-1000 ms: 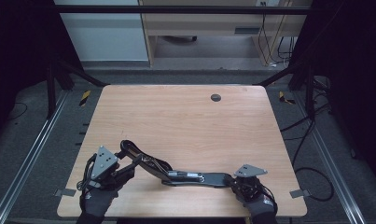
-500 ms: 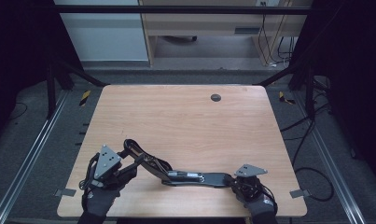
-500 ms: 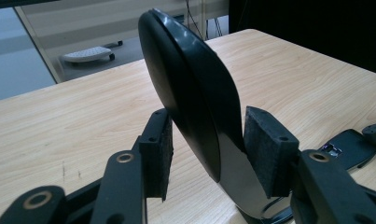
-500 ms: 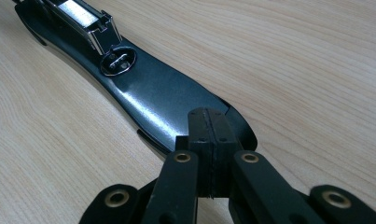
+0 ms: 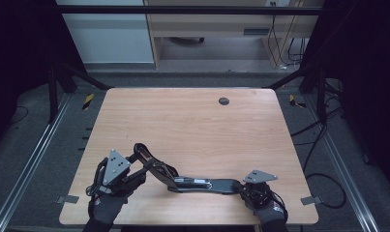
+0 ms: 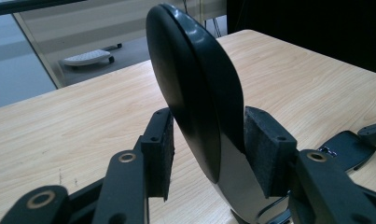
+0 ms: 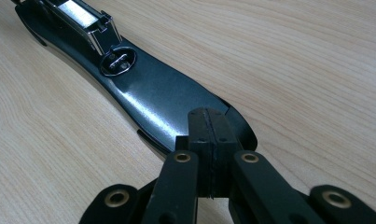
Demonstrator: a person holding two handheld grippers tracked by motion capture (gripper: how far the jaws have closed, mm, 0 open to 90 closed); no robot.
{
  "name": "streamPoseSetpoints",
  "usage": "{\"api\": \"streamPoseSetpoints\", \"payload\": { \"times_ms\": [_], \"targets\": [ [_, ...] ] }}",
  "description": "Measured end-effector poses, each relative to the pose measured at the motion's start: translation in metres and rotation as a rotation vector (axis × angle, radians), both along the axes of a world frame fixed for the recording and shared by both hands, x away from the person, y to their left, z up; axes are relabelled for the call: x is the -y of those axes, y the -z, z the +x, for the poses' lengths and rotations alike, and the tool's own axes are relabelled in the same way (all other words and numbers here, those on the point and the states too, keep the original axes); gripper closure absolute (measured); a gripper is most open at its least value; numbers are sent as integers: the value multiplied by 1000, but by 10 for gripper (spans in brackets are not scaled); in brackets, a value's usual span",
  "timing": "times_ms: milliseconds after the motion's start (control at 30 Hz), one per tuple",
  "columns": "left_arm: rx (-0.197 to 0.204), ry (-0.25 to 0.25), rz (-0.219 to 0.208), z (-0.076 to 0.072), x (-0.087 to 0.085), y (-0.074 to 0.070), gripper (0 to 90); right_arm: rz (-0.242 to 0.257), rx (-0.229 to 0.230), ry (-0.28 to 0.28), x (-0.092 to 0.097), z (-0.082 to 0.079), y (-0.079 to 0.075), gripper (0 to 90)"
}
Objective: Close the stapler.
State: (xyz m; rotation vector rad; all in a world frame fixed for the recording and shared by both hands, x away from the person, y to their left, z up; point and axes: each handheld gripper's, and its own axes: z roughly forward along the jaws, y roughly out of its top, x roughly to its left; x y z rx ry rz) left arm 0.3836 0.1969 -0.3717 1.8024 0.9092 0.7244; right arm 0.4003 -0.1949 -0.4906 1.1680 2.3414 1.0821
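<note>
A black stapler lies opened out near the table's front edge. Its flat base (image 5: 221, 185) with the metal anvil (image 7: 116, 62) rests on the wood. Its top arm (image 5: 151, 164) slants up to the left. My left gripper (image 5: 143, 165) is shut on that raised arm (image 6: 195, 93), one pad (image 6: 160, 149) on each side. My right gripper (image 5: 242, 187) is shut, pads (image 7: 202, 130) pressed together, and its tip rests on the rounded end of the base (image 7: 167, 98).
The wooden table (image 5: 192, 130) has a round cable hole (image 5: 224, 101) at the far right. Metal rails and cables run along the floor on both sides. A desk stands beyond the far edge.
My left gripper has shifted slightly right with the stapler's top arm in it. The right gripper and the base have stayed put.
</note>
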Motion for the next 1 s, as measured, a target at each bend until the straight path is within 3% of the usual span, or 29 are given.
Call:
{"api": "streamPoseSetpoints", "payload": {
  "times_ms": [1000],
  "targets": [
    [18, 39, 24, 0, 21, -7, 564, 3, -3, 3, 0, 0, 0, 900]
  ]
}}
